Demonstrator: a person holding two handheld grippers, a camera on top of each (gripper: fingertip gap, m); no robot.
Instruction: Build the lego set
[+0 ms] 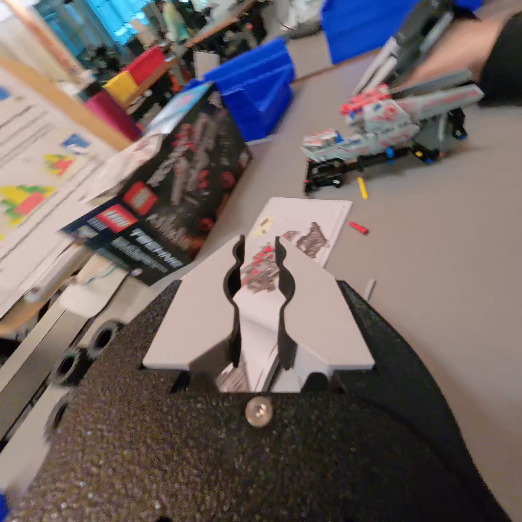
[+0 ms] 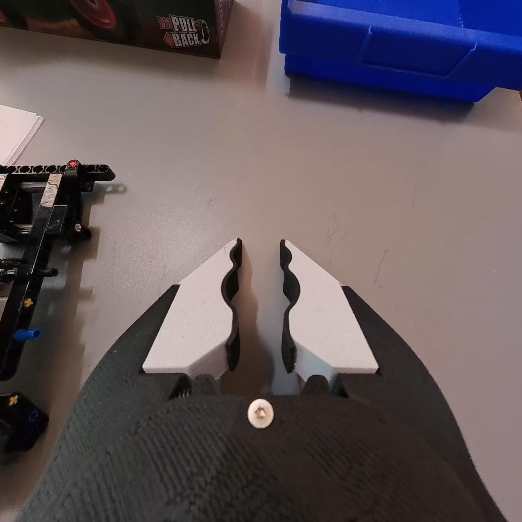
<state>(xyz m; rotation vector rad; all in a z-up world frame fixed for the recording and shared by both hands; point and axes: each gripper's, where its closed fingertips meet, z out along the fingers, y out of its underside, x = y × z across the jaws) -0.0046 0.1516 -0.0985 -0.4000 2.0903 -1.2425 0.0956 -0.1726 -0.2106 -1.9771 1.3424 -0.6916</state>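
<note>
A part-built lego model (image 1: 389, 132) of grey and red panels on a black frame stands on the grey table at the upper right of the left wrist view. Its black beam frame (image 2: 42, 214), with blue and red pins, also shows at the left edge of the right wrist view. My left gripper (image 1: 260, 243) is open and empty, and hovers over the open instruction booklet (image 1: 305, 226). My right gripper (image 2: 261, 245) is open and empty over bare table, to the right of the frame. A loose yellow axle (image 1: 362, 187) and a red pin (image 1: 358, 228) lie near the booklet.
The dark lego box (image 1: 169, 197) stands left of the booklet and shows at the top left of the right wrist view (image 2: 169, 28). Blue bins (image 1: 254, 90) sit behind; one is ahead of the right gripper (image 2: 395, 48). A person's hand and dark sleeve (image 1: 480, 56) are beside the model. The tips of one gripper are about 35 centimeters away from the tips of the other. It is some 15 centimeters from my right tips to the loose yellow axle (image 1: 362, 187).
</note>
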